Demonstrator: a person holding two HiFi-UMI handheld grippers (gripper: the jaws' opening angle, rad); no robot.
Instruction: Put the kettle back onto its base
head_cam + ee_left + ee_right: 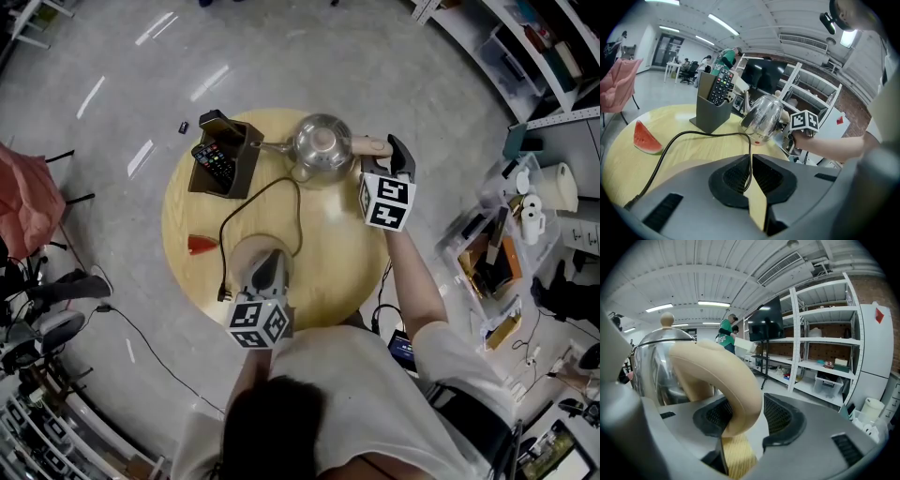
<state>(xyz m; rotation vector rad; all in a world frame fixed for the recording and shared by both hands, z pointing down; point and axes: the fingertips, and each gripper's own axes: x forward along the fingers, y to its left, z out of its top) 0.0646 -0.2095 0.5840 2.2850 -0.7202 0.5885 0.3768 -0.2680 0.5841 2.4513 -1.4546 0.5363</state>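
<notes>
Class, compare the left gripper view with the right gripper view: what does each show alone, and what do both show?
Left gripper view only: the watermelon slice, the remote holder, and the black cord pinched in the left gripper. Right gripper view only: the right gripper closed on the beige handle, and the paper rolls. Both: the steel kettle, white shelving and a dark screen.
</notes>
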